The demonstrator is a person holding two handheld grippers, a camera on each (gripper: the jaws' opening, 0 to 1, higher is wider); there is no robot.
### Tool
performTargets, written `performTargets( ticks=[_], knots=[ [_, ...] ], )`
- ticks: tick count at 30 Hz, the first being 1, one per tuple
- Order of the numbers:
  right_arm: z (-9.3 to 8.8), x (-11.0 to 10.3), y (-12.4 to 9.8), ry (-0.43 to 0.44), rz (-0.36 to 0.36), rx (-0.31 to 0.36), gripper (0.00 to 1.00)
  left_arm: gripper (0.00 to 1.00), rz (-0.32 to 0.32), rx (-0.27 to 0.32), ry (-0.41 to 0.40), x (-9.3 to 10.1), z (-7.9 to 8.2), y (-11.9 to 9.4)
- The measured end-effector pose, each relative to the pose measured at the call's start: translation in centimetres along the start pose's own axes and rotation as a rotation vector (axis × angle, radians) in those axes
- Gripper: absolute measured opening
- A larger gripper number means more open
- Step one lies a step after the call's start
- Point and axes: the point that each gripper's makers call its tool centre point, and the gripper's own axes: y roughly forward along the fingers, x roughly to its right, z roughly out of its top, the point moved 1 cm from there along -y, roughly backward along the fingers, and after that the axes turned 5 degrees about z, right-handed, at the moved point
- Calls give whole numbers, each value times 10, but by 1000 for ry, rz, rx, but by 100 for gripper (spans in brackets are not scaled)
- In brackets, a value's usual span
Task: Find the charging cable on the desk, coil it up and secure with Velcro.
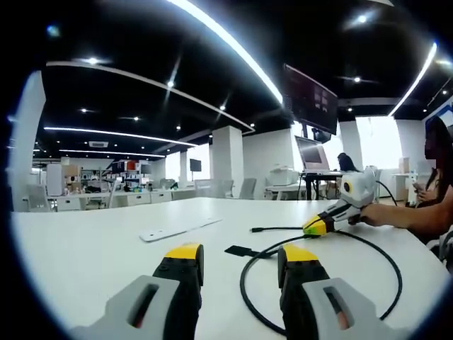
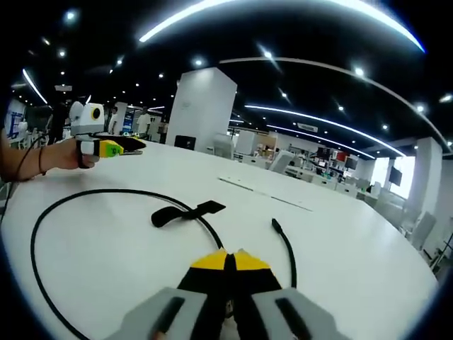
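Left gripper (image 1: 242, 255): jaws wide apart, holding nothing, poised low over the white surface (image 1: 85, 248), likely ready to gather the loop.

Charging cable (image 1: 241, 280): black, lying on the surface in one large loose loop just ahead of the left jaws. Its plug end (image 1: 253, 229) trails free.

Right gripper (image 1: 315, 227): held in a hand (image 1: 368, 212). In the right gripper view its jaws (image 2: 230, 261) are pressed together, apparently pinching the cable (image 2: 106, 191) where the loop crosses near the plug end, presumably to anchor it for coiling. The actual contact is hidden beneath the tips.

Velcro strap (image 1: 237, 250): short black strip, flat on the surface beside the loop and seemingly attached to it. It is unfastened, so securing is not yet done.

Flat white strip (image 1: 170, 231): lies on the surface beyond the cable, well apart and no obstruction.

Surroundings: far desks with a monitor (image 1: 311, 152), a white pillar (image 2: 202, 106) and a seated person (image 1: 432, 184) at the edge. Nothing blocks the cable.
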Motion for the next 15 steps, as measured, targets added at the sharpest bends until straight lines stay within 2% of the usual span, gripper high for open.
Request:
performTargets(
  ticks=[15],
  knots=[
    [1,0,-1,5,-4,7,3,42,-51,-39,75,13,24,20]
  ],
)
